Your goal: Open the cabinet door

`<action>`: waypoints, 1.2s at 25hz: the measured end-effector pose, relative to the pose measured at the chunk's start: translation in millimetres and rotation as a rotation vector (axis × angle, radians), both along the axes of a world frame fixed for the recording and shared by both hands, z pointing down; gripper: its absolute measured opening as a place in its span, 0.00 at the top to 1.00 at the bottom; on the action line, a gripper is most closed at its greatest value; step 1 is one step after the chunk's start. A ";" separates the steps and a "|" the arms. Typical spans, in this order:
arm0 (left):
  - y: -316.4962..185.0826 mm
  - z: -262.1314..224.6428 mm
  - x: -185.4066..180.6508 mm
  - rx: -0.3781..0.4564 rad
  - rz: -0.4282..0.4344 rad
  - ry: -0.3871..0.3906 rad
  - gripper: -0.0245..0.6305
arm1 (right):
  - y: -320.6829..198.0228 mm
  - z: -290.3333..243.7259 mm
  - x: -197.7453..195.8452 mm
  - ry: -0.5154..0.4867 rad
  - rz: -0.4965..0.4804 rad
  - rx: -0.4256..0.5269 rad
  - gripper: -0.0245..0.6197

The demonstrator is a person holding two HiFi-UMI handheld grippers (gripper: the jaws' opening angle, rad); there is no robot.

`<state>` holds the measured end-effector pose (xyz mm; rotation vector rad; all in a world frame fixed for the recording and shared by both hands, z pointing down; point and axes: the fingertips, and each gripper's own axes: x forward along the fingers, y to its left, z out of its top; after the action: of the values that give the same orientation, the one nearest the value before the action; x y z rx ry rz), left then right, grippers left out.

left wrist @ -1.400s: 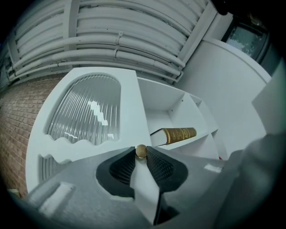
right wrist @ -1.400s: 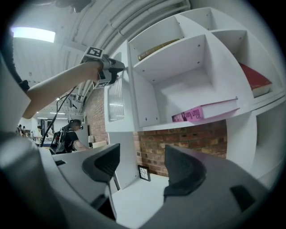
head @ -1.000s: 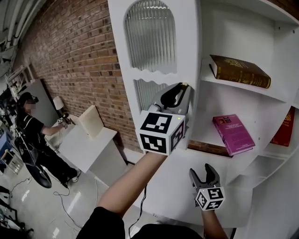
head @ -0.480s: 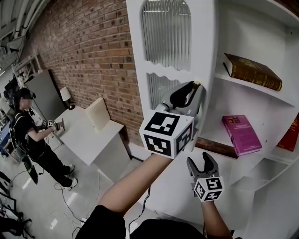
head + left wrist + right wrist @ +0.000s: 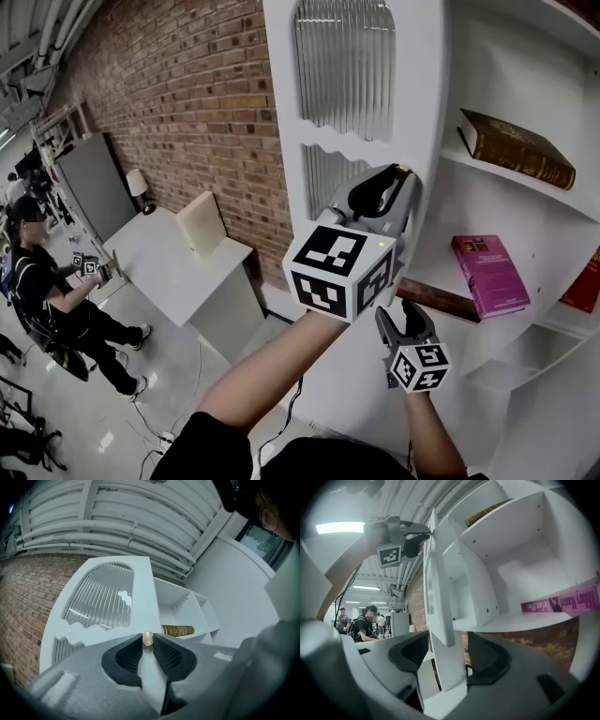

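Left gripper view: left hand-held gripper (image 5: 147, 642) is clamped on the brass knob (image 5: 147, 639). Cabinet door (image 5: 143, 597) is already swung well out, shelves exposed. — R

And the right hand-held gripper (image 5: 443, 660)? — K

Its jaws have just been closing with the door's lower edge between them. By my read the pads aren't biting yet. Only the right gripper view shows that edge-on. In the head view the gripper's own body covers the contact. Same for the knob pinch: clear only from the left one. — R

Risks? — K

Knob is small and round, so pulling off the door's arc would likely slip the pads off. If the right one clamps skewed, the two grips could fight and twist the door. — R
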<state>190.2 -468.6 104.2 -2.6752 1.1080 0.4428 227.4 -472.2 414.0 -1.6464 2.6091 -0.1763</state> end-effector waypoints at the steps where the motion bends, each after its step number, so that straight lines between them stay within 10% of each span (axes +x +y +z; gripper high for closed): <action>1: 0.0 -0.1 0.0 -0.001 0.001 0.001 0.84 | -2.6 -0.7 -0.2 0.006 -0.005 0.003 0.56; 10: 1.4 -1.0 -2.2 -0.001 -0.011 -0.008 0.84 | -12.2 -3.0 -12.2 0.056 -0.061 0.034 0.82; 30: 7.7 -0.1 -2.7 -0.047 -0.076 -0.020 0.84 | -3.0 -3.2 -11.0 0.068 -0.190 0.050 0.85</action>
<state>187.5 -460.9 104.1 -2.6607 1.2244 0.3798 216.4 -475.2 410.8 -1.4130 2.7946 -0.0627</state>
